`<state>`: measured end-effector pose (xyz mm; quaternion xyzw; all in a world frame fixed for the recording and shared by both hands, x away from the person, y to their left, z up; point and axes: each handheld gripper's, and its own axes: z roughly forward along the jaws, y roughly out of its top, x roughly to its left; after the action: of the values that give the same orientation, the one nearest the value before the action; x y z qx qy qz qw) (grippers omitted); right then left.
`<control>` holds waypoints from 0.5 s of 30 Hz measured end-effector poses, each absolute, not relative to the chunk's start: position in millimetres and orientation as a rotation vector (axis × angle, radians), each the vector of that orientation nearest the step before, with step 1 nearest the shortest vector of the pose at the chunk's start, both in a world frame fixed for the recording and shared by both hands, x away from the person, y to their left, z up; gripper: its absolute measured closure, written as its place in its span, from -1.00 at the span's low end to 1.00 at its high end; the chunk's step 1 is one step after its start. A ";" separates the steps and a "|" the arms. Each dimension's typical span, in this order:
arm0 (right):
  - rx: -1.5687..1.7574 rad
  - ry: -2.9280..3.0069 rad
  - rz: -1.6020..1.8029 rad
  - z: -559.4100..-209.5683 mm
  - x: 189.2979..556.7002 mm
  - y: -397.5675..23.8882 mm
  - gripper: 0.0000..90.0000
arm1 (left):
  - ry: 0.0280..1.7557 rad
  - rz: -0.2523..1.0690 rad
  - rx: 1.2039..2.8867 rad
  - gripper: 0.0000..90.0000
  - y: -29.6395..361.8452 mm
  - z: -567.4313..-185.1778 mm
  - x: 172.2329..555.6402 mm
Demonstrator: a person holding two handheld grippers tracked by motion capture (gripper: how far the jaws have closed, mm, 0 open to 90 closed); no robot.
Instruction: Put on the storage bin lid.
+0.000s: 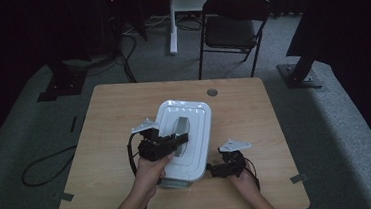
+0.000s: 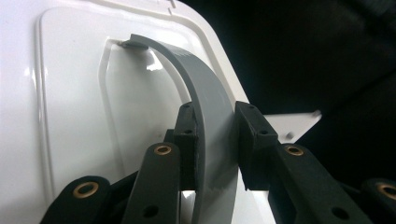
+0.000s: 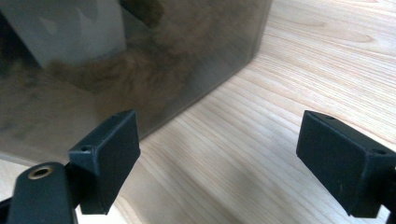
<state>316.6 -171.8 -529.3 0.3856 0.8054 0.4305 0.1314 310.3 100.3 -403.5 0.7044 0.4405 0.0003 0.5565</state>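
Observation:
A white box lid [image 1: 198, 128] with a curved grey handle [image 1: 180, 129] tops a translucent box in the middle of the wooden table [image 1: 111, 140]. My left gripper [image 1: 174, 143] comes in from the lid's left side and is shut on that handle. In the left gripper view the grey handle [image 2: 205, 102] is pinched between both black pads [image 2: 187, 135], above the glossy lid [image 2: 70, 93]. My right gripper [image 1: 215, 170] lies low by the box's near right corner. In its own view the right gripper [image 3: 219, 154] stands open over bare wood, with the box's smoky wall [image 3: 140, 60] just left of it.
A grey latch [image 1: 174, 183] sticks out at the box's near end. A round cable hole [image 1: 212, 92] sits near the table's far edge. Behind the table stand a black folding chair [image 1: 230, 30] and a white desk leg [image 1: 171, 20]. Cables lie on the floor at left.

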 end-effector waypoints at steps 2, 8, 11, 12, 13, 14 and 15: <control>1.126 2.332 1.249 -529.8 317.1 -173.7 -0.72 | 1.077 0.005 1.676 0.62 96.0 -407.3 313.2; 1.138 2.321 1.249 -529.4 317.6 -176.6 -0.72 | 1.122 0.048 1.696 0.62 94.5 -413.2 316.3; 1.147 2.317 1.253 -529.2 318.1 -178.1 -0.72 | 1.154 0.075 1.709 0.58 97.9 -413.4 316.7; 1.150 2.314 1.255 -529.1 318.0 -178.4 -0.72 | 1.156 0.084 1.715 0.55 98.7 -414.0 317.0; 1.150 2.313 1.255 -529.0 318.1 -178.6 -0.72 | 1.163 0.067 1.710 0.54 101.1 -415.7 318.1; 1.151 2.315 1.253 -528.9 318.2 -178.8 -0.72 | 1.176 0.051 1.705 0.50 103.2 -417.4 319.4; 1.151 2.312 1.252 -529.0 318.3 -179.0 -0.72 | 1.180 0.043 1.711 0.48 104.5 -418.5 320.4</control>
<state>318.3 -179.0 -529.0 0.3973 0.7982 0.4321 0.1351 320.4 104.5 -418.5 0.7095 0.4894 0.0180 0.5067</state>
